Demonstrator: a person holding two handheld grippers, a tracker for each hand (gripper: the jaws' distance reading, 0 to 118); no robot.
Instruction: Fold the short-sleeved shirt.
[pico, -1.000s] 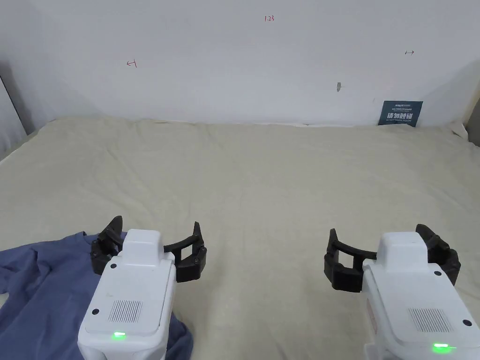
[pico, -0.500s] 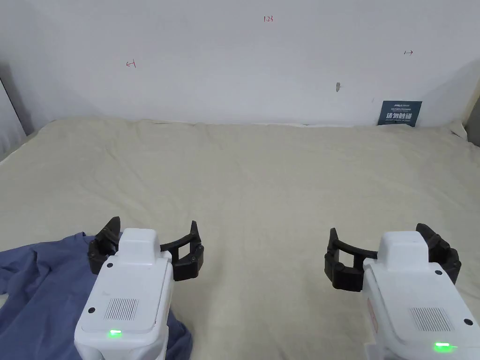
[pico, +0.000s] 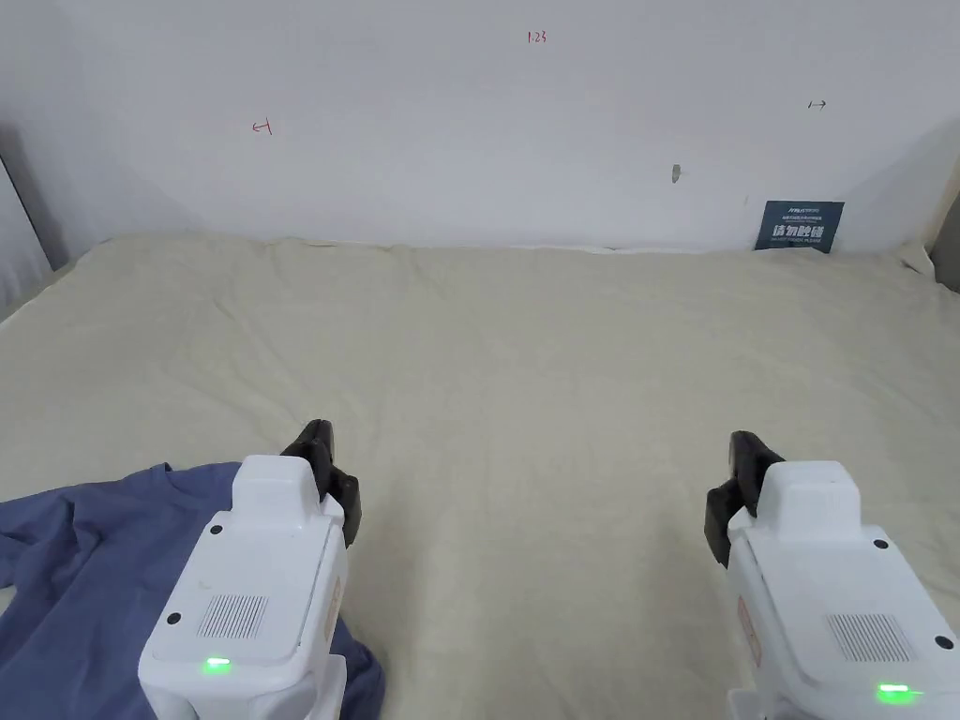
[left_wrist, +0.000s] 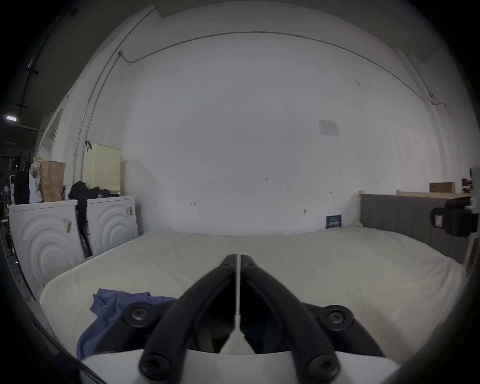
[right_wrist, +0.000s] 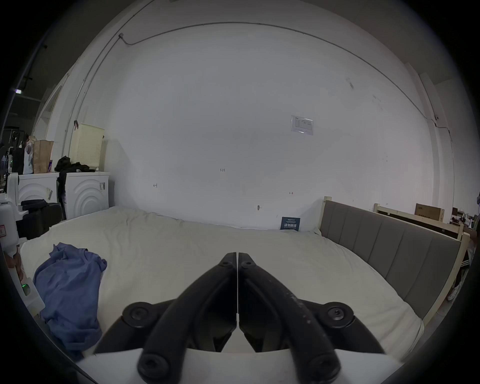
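A crumpled blue short-sleeved shirt (pico: 84, 572) lies bunched at the near left of the bed; it also appears as the blue shirt (left_wrist: 109, 309) in the left gripper view and the blue shirt (right_wrist: 68, 288) in the right gripper view. My left gripper (pico: 319, 448) hovers over the shirt's right edge, jaws pressed together with nothing between them, as the left gripper (left_wrist: 239, 257) view confirms. My right gripper (pico: 742, 448) is held above bare sheet to the right, also shut and empty, seen again as the right gripper (right_wrist: 237, 254).
The cream sheet covers the bed (pico: 525, 356), which runs back to a white wall. A grey padded headboard (right_wrist: 389, 249) bounds the right side. White cabinets (left_wrist: 52, 233) with bags stand off the left edge. A small dark sign (pico: 799, 226) leans against the wall.
Both grippers have gone from wide open to shut, with nothing caught in either. The shirt has not moved.
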